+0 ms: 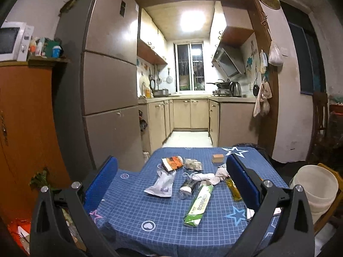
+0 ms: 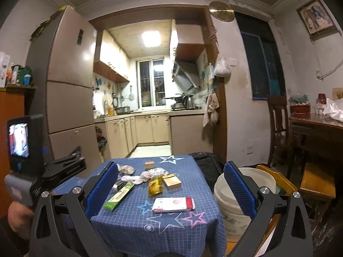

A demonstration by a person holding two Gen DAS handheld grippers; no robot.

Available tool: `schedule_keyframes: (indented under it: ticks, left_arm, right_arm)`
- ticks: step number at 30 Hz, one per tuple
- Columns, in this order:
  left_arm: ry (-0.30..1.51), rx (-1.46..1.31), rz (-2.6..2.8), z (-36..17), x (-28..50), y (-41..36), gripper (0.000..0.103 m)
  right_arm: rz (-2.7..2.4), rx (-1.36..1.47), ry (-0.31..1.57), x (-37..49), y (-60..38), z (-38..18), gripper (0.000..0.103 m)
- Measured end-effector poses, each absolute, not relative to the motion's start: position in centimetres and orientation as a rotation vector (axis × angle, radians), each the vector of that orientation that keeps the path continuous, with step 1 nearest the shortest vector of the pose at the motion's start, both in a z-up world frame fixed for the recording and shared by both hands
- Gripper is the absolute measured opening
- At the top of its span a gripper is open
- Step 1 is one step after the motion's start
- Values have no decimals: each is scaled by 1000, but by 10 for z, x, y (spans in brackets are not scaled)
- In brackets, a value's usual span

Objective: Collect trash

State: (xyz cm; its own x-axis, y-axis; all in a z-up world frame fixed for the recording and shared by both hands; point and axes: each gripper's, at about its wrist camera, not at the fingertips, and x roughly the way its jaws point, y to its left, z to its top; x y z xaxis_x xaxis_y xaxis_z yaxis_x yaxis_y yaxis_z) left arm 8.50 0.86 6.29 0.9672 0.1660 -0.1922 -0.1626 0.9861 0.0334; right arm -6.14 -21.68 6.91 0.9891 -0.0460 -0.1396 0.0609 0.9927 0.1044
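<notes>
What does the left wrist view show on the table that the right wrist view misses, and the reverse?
Only the left wrist view shows the white pouch and the orange wrapper. Only the right shows the red-and-white packet near the table's front and the brown carton. Both share the green box, the yellow bottle, the white bucket and open grippers, left and right.

- The counter (image 1: 133,214) is covered by a blue grid cloth with stars.
- Wrappers are strewn across it: a green carton (image 1: 199,205), a white pouch (image 1: 161,183), a small wooden block (image 1: 218,158), a red-and-white packet (image 2: 173,205).
</notes>
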Motion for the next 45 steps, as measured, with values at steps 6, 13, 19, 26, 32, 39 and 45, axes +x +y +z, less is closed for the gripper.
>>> schedule_keyframes:
  ticks: [6, 13, 19, 26, 32, 39, 45]
  left_arm:
    - [218, 20, 139, 57, 86, 9, 98]
    - [237, -3, 56, 49, 81, 5, 98]
    - [237, 20, -3, 36, 75, -4, 98]
    - [261, 48, 81, 25, 75, 0, 98]
    - [251, 30, 148, 19, 71, 10, 98]
    - [234, 25, 197, 19, 66, 27, 98]
    - [215, 0, 259, 22, 60, 53, 98]
  right_arm:
    - [21, 34, 237, -86, -192, 34, 98]
    - [-3, 159, 394, -97, -195, -34, 98]
    - [0, 152, 393, -93, -195, -38, 98]
    - [3, 149, 417, -84, -192, -40, 98]
    - [8, 150, 422, -82, -192, -44, 98]
    - [13, 152, 429, -80, -192, -47, 98]
    - [24, 149, 449, -75, -190, -52, 98]
